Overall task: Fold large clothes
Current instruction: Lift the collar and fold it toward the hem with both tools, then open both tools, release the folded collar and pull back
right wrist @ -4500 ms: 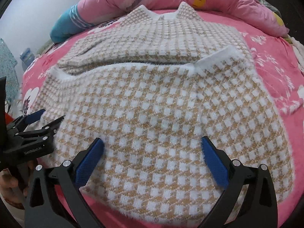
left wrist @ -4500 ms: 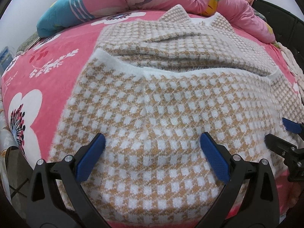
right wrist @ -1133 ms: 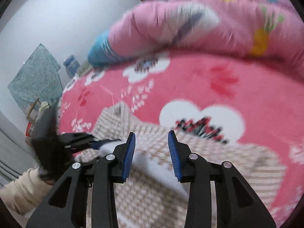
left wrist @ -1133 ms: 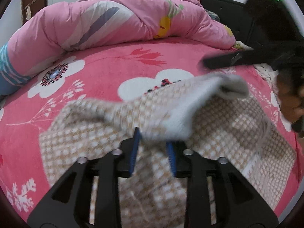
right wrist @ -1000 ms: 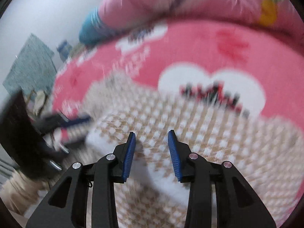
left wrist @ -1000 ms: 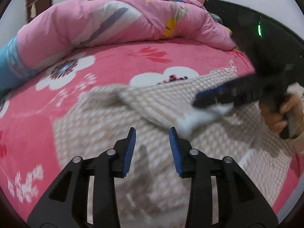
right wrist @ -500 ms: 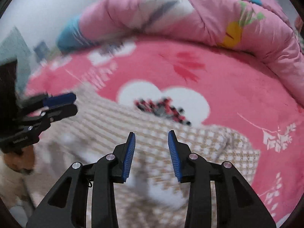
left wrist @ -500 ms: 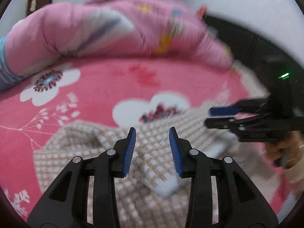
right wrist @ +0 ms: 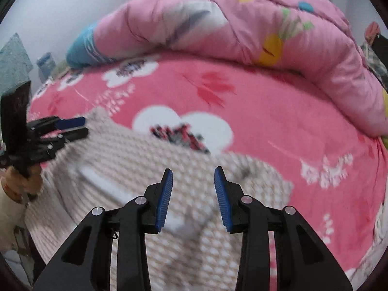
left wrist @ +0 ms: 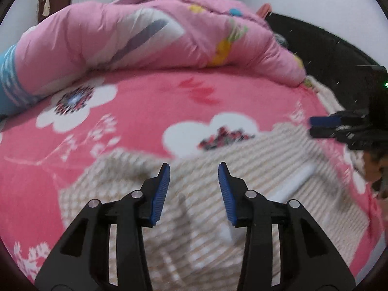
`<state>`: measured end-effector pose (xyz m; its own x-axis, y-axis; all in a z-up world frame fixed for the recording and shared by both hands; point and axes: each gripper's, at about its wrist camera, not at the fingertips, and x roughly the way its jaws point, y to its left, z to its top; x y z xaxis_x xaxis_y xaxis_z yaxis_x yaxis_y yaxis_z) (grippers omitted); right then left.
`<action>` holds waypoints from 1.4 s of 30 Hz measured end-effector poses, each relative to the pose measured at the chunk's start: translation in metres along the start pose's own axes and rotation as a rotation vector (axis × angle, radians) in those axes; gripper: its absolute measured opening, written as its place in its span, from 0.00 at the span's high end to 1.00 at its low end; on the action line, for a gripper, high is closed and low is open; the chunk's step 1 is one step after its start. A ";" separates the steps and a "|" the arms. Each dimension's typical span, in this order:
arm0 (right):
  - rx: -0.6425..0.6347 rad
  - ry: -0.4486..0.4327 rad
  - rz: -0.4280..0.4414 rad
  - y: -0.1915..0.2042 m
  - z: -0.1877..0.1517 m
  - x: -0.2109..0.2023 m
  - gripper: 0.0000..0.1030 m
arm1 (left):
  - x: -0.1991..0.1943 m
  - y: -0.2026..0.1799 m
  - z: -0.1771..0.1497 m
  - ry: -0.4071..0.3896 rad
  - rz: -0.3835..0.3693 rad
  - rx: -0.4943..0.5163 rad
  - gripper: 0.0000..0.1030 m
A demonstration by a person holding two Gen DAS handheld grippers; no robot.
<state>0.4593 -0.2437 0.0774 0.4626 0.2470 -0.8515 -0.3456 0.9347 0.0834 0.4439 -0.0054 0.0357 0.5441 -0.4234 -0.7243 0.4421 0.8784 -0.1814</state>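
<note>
A beige and white checked sweater [left wrist: 278, 169] lies folded over on the pink flowered bed [left wrist: 145, 111]; it also shows in the right wrist view [right wrist: 135, 160]. My left gripper [left wrist: 194, 189] is open and empty above the sweater's near part. My right gripper [right wrist: 193, 190] is open and empty above the sweater too. Each gripper shows in the other's view, the right one at the right edge [left wrist: 325, 126], the left one at the left edge [right wrist: 70, 127]. A white ribbed hem [left wrist: 291, 186] lies on top of the fold.
A rolled pink quilt [left wrist: 145, 31] lies along the far side of the bed, with a blue pillow end [right wrist: 80, 48] at its left. A dark headboard [left wrist: 327, 46] stands at the right. Furniture and a blue container [right wrist: 44, 63] stand beyond the bed's left side.
The grippers shut on the sweater's lower part, carried it up over the upper part and let go. Since half a second ago both have pulled back a little.
</note>
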 end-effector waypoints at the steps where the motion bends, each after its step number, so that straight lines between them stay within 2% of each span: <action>1: -0.009 0.003 -0.003 0.006 0.003 0.005 0.66 | 0.006 -0.006 0.005 0.006 -0.001 0.009 0.62; 4: -0.037 0.036 -0.031 0.025 0.009 0.036 0.66 | 0.042 -0.030 0.012 0.062 0.029 0.069 0.62; 6: -0.056 0.084 -0.116 0.029 0.004 0.066 0.66 | 0.074 -0.035 0.005 0.146 0.127 0.113 0.61; 7: -0.061 0.099 -0.127 0.027 -0.001 0.075 0.65 | 0.082 -0.032 0.001 0.160 0.136 0.116 0.61; 11: -0.008 0.104 -0.081 0.014 -0.009 0.072 0.65 | 0.070 -0.028 -0.002 0.143 0.128 0.086 0.61; 12: 0.014 0.115 -0.081 0.013 -0.008 0.066 0.65 | 0.060 -0.033 -0.002 0.130 0.111 0.101 0.65; 13: 0.029 0.115 -0.072 0.015 -0.006 0.057 0.65 | 0.049 -0.040 -0.003 0.107 0.085 0.137 0.64; 15: 0.000 0.080 -0.032 0.025 -0.006 0.041 0.65 | 0.039 -0.055 -0.009 0.079 0.102 0.219 0.63; 18: -0.062 0.102 -0.069 0.040 -0.018 0.048 0.64 | 0.061 -0.057 -0.029 0.141 0.173 0.249 0.59; 19: -0.059 0.144 -0.080 0.040 -0.028 0.065 0.64 | 0.065 -0.056 -0.035 0.133 0.176 0.249 0.59; 21: -0.113 0.117 -0.131 0.048 -0.039 0.070 0.64 | 0.063 -0.060 -0.037 0.116 0.202 0.261 0.58; 24: -0.110 0.125 -0.176 0.057 -0.040 0.056 0.62 | 0.051 -0.061 -0.037 0.115 0.222 0.238 0.58; 28: -0.104 0.107 -0.203 0.055 -0.057 0.035 0.60 | 0.020 -0.058 -0.048 0.094 0.236 0.195 0.55; 30: -0.092 0.094 -0.209 0.057 -0.063 0.019 0.53 | -0.006 -0.059 -0.057 0.063 0.234 0.168 0.55; 31: -0.085 0.077 -0.190 0.060 -0.069 0.006 0.50 | -0.015 -0.059 -0.060 0.055 0.234 0.155 0.54; 32: -0.078 0.058 -0.166 0.064 -0.073 -0.006 0.43 | -0.026 -0.059 -0.064 0.044 0.231 0.138 0.52; 34: -0.068 -0.015 -0.114 0.083 -0.092 -0.043 0.34 | -0.050 -0.060 -0.074 0.025 0.245 0.104 0.45; 36: -0.068 -0.024 -0.104 0.088 -0.096 -0.049 0.26 | -0.074 -0.062 -0.085 0.006 0.276 0.070 0.41; 39: -0.054 -0.050 -0.021 0.112 -0.121 -0.072 0.20 | -0.101 -0.065 -0.105 0.004 0.299 0.007 0.31; 42: -0.057 -0.056 0.002 0.130 -0.140 -0.081 0.17 | -0.120 -0.067 -0.129 0.016 0.332 -0.028 0.21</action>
<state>0.2629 -0.1782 0.0848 0.5060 0.2638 -0.8212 -0.3915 0.9186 0.0539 0.2568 0.0148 0.0492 0.6438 -0.1101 -0.7572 0.2230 0.9736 0.0481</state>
